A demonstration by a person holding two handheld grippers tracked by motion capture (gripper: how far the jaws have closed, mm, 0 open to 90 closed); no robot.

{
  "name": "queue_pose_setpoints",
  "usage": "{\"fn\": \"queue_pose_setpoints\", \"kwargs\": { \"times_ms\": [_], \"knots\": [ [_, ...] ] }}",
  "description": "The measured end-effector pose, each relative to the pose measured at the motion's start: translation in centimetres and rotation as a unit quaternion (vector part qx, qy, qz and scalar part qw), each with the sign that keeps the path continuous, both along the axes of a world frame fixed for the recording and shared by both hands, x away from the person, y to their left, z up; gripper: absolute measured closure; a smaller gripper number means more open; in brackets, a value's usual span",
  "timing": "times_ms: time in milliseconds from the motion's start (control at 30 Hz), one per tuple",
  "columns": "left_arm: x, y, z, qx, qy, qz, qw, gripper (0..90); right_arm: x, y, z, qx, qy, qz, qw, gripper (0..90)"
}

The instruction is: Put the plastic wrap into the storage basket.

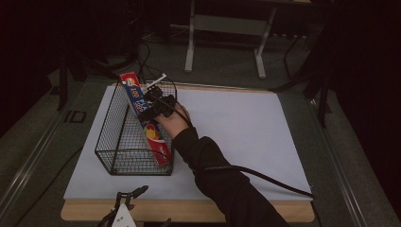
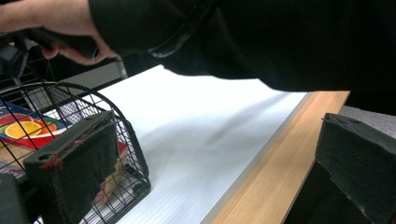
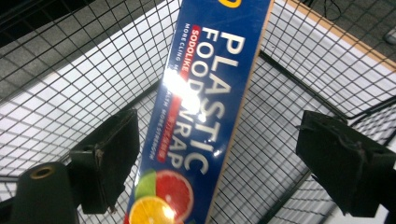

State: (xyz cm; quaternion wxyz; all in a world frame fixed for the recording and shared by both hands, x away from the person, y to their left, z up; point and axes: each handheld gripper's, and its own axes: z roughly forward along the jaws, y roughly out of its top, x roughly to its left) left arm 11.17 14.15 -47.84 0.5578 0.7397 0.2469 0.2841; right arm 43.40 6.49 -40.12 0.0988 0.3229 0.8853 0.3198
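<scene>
The counter (image 1: 246, 127) carries a wire basket (image 1: 113, 137); the plastic food wrap box (image 1: 144, 116) leans inside along its right wall; lift the right gripper (image 3: 217, 154) straight up, clear of the mesh. Its fingers (image 3: 109, 158) stand wide apart, touching nothing; the left gripper (image 2: 217, 168) rests at the near edge, fingers apart and empty.

Wire basket (image 1: 116, 142) on white-covered table (image 1: 246, 127)

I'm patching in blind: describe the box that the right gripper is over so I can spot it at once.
On the white table cover, look to the black wire basket at the left. The plastic food wrap box lies along its right side, one end poking over the far rim. It is long, blue and red, with citrus pictures, and is the basket's one colourful thing.
</scene>
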Motion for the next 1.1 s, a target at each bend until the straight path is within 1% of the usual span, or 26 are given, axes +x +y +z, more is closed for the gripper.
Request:
{"fn": "queue_pose_setpoints", "kwargs": {
  "times_ms": [67, 167, 200, 233, 300, 333, 367, 467, 533, 567, 600, 700, 733, 767, 867, 967, 1000, 1033, 1067, 1100],
  "knots": [
    [0.0, -0.1, 0.0, 0.0, 0.001, 0.0, 1.0, 0.1, 0.0, -0.2, 0.1, 0.003, 0.0, 0.001, 1.0, 13.7],
    [0.0, -0.1, 0.0, 0.003, 0.001, 0.0, 1.0, 0.1, 0.0, -1.2, 0.4, 0.009, 0.002, 0.006, 0.9999, 14.0],
    [0.1, -0.1, 0.0, 0.004, 0.001, 0.0, 1.0, 0.1, -0.1, -1.8, 0.5, 0.012, -0.004, 0.009, 0.9999, 14.0],
    [0.1, -0.1, -0.1, 0.003, 0.002, 0.0, 1.0, 0.1, -0.1, -1.8, 0.5, 0.012, -0.004, 0.009, 0.9999, 14.0],
    [0.1, -0.1, -0.1, 0.004, 0.003, 0.0, 1.0, 0.1, -0.3, -2.5, 0.6, 0.015, -0.01, 0.012, 0.9998, 15.4],
    [0.1, -0.1, -0.1, 0.003, 0.003, -0.001, 1.0, 0.1, -0.4, -3.3, 0.6, 0.016, -0.012, 0.013, 0.9997, 15.6],
    [0.2, -0.2, -0.1, 0.003, 0.003, -0.001, 1.0, 0.1, -0.4, -3.3, 0.6, 0.016, -0.012, 0.013, 0.9997, 15.6],
    [0.3, -0.2, -0.1, 0.004, 0.005, -0.003, 1.0, 0.1, -0.6, -4.3, 0.6, 0.015, -0.015, 0.01, 0.9997, 15.8],
    [0.3, -0.3, -0.1, 0.004, 0.005, -0.003, 1.0, 0.1, -0.9, -5.5, 0.9, 0.017, -0.024, 0.015, 0.9994, 15.8],
    [0.3, -0.3, -0.1, 0.005, 0.006, -0.004, 1.0, 0.1, -0.9, -5.5, 0.9, 0.017, -0.024, 0.015, 0.9994, 15.8],
    [0.3, -0.3, -0.2, 0.006, 0.007, -0.004, 1.0, 0.1, -1.0, -5.9, 1.1, 0.02, -0.028, 0.016, 0.9993, 15.8],
    [0.4, -0.3, -0.2, 0.006, 0.007, -0.003, 1.0, 0.1, -1.2, -7.3, 1.6, 0.029, -0.037, 0.012, 0.9988, 15.8],
    [0.4, -0.3, -0.2, 0.005, 0.007, -0.003, 1.0, 0.1, -1.3, -7.9, 1.9, 0.03, -0.041, 0.006, 0.9987, 15.8],
    [0.4, -0.3, -0.2, 0.005, 0.007, -0.003, 1.0, 0.1, -1.3, -7.9, 1.9, 0.03, -0.041, 0.006, 0.9987, 15.8],
    [0.3, -0.3, -0.2, 0.007, 0.006, -0.003, 1.0, 0.1, -1.4, -9.0, 2.0, 0.03, -0.04, 0.007, 0.9987, 15.8],
    [0.3, -0.3, -0.2, 0.008, 0.006, -0.004, 0.9999, 0.1, -1.7, -10.3, 2.3, 0.033, -0.05, 0.006, 0.9982, 15.9],
    [0.4, -0.3, -0.2, 0.006, 0.007, -0.003, 1.0, 0.1, -1.9, -11.2, 2.4, 0.038, -0.052, 0.004, 0.9979, 16.1],
    [0.4, -0.3, -0.2, 0.006, 0.007, -0.003, 1.0, 0.1, -1.9, -11.2, 2.4, 0.038, -0.052, 0.004, 0.9979, 16.1],
    [0.4, -0.3, -0.2, 0.006, 0.008, -0.004, 0.9999, 0.1, -2.1, -12.1, 2.5, 0.044, -0.056, -0.001, 0.9974, 16.5],
    [0.4, -0.3, -0.2, 0.008, 0.008, -0.004, 0.9999, 0.1, -2.1, -12.1, 2.5, 0.044, -0.056, -0.001, 0.9974, 16.5]
  ]
}}
